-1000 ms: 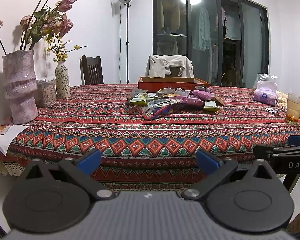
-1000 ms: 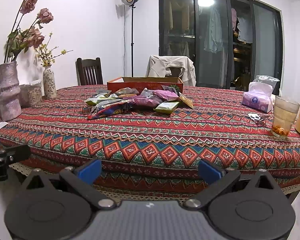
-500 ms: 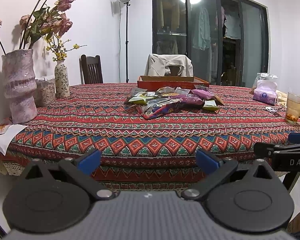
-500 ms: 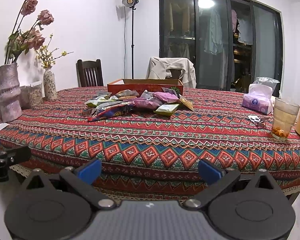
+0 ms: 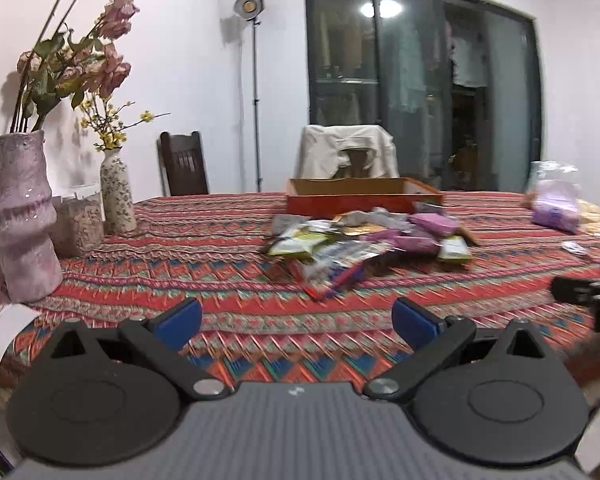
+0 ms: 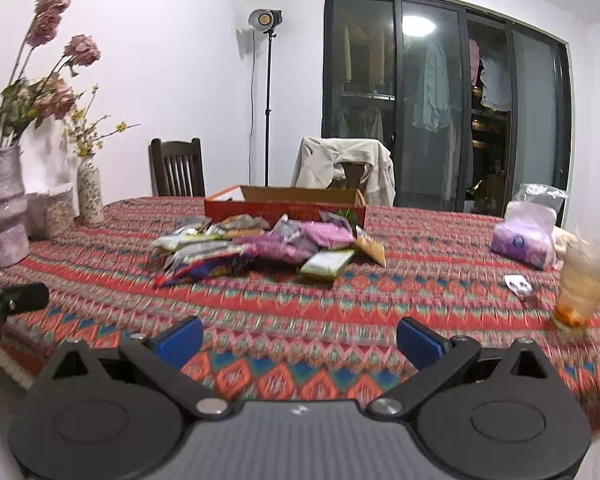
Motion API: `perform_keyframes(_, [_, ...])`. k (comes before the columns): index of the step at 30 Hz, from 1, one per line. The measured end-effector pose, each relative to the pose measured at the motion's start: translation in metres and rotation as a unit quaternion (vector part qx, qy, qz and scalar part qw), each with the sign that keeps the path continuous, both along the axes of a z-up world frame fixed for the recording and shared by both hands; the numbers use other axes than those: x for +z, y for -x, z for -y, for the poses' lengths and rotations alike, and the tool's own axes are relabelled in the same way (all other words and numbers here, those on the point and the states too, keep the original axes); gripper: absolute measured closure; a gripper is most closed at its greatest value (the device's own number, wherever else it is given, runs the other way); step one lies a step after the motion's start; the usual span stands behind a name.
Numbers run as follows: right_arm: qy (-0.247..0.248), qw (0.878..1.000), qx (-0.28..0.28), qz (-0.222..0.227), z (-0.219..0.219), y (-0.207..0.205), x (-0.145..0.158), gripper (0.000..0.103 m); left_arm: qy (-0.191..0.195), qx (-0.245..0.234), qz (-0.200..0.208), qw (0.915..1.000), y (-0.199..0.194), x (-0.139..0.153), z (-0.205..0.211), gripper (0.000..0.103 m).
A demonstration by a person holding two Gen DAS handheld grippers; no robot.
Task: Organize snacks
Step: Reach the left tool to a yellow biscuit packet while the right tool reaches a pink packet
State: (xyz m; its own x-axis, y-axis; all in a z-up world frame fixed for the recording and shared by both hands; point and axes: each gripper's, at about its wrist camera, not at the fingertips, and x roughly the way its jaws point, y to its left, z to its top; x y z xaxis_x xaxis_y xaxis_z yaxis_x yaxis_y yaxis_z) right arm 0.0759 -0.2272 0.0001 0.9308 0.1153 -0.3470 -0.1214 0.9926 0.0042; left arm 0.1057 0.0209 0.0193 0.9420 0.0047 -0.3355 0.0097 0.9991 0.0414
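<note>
Patterned tablecloth (image 6: 300,312) covers the table under both grippers. Left gripper (image 5: 296,318) and right gripper (image 6: 300,338) hover above its near edge, jaws spread wide, empty. Farther on, the snack pile (image 6: 260,246) lies loose just before the red box (image 6: 284,206).

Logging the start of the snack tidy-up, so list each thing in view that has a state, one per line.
left gripper: jaws open, holding nothing
right gripper: jaws open, holding nothing
snack packets: loose pile on the tablecloth, none boxed that I can see
orange box: open-topped, behind the pile
glass: upright, partly filled
tissue pack: lying on the table
large vase: upright, holding flowers
</note>
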Motion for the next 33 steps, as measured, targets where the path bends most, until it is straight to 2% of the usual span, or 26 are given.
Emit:
perform_keyframes(10, [-0.012,1.000,0.007,-0.003,0.003,-0.091,0.004,0.000,0.003,-0.046,-0.065,0.9968,-0.096,-0.018,-0.002,0.000])
perform_keyframes(17, [-0.011,1.000,0.003,-0.028,0.006,-0.142,-0.004,0.000,0.031,-0.047,-0.069,0.9960,-0.147,-0.008,-0.011,0.000])
perform_keyframes(23, [-0.014,0.999,-0.006,-0.041,0.018,-0.196,-0.001,0.000,0.024,-0.056,-0.070,0.9957,-0.203,0.002,-0.004,0.000])
perform_keyframes(27, [-0.015,0.999,-0.015,-0.045,0.028,-0.235,0.002,0.000,0.024,-0.080,-0.072,0.9939,-0.239,0.006,0.010,0.000])
perform_keyframes(31, [-0.014,0.999,-0.002,-0.047,0.033,-0.269,0.001,0.001,0.005,-0.118,-0.066,0.9908,-0.275,0.006,0.031,0.002])
perform_keyframes(33, [-0.012,0.998,0.015,-0.055,0.033,-0.289,-0.002,0.008,-0.005,-0.132,-0.078,0.9881,-0.296,0.005,0.041,0.006])
